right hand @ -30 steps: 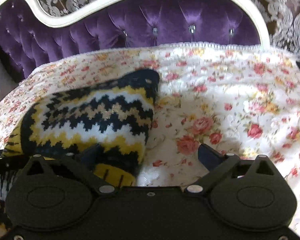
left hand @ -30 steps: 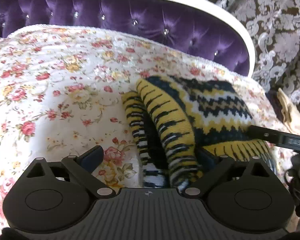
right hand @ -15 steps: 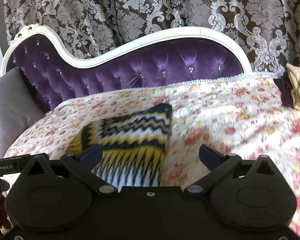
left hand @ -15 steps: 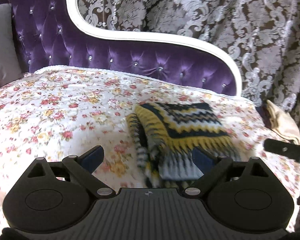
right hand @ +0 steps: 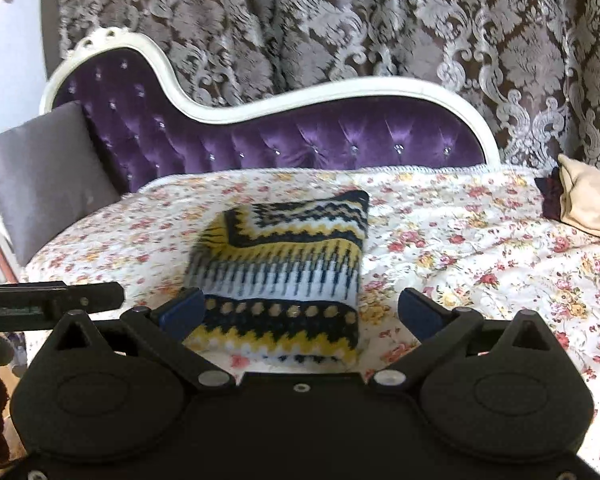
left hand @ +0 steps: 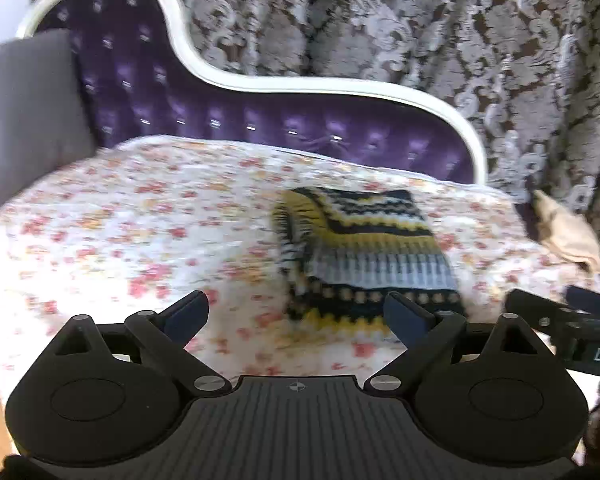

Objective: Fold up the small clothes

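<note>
A small knitted garment in yellow, black and white zigzags lies folded into a thick rectangle on the floral bedspread. In the left wrist view the same folded garment sits right of centre. My left gripper is open, held back from the near edge of the garment, with nothing between its fingers. My right gripper is open too, above and behind the garment's near edge, holding nothing. The other gripper's body shows at each view's side edge.
A purple tufted headboard with a white frame runs along the back. A grey cushion leans at the left. A beige cloth and a dark item lie at the right end. Patterned curtains hang behind.
Both grippers have pulled back and up from the folded garment, which now lies free on the bedspread. The views widened to show the headboard and curtains.
</note>
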Action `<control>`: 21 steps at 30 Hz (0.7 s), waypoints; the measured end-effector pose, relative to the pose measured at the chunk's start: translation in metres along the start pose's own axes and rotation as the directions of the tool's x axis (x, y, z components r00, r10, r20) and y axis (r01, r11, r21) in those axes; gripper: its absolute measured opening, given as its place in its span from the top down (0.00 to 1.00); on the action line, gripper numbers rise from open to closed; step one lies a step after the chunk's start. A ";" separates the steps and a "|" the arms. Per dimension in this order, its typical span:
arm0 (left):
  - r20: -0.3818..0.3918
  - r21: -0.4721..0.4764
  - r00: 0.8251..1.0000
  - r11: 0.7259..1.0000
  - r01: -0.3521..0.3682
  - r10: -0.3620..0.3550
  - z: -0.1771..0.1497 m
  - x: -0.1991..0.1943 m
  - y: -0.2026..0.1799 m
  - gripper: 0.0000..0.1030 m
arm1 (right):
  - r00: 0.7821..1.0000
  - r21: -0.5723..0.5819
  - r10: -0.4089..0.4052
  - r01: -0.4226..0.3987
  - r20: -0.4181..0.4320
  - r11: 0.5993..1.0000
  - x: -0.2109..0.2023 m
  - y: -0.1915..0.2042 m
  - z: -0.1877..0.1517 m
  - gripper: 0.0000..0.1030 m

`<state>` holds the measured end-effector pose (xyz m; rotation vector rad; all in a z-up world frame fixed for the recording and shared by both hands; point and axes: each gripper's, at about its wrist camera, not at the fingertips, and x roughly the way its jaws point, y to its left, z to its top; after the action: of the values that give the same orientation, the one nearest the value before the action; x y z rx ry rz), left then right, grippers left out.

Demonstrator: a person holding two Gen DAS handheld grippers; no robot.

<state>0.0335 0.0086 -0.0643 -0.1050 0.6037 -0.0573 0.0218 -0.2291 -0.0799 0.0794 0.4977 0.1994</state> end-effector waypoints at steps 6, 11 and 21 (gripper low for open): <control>0.045 0.013 0.996 0.997 -0.078 0.077 -0.008 -0.020 -0.001 0.07 | 0.997 -0.018 -0.081 0.081 0.006 0.997 -0.014 0.011 -0.010 0.01; -0.013 -0.019 0.997 0.997 -0.072 0.072 -0.015 -0.021 0.002 0.07 | 0.993 0.027 -0.116 0.117 -0.030 0.993 -0.020 0.011 -0.016 0.01; -0.080 0.008 0.993 0.996 -0.089 0.089 -0.028 -0.017 0.003 0.08 | 0.983 0.006 -0.177 0.177 -0.038 0.984 -0.030 0.017 -0.021 0.01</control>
<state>0.0042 0.0110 -0.0778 -0.0716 0.6879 0.0237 -0.0175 -0.2183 -0.0824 0.0404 0.5403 0.0243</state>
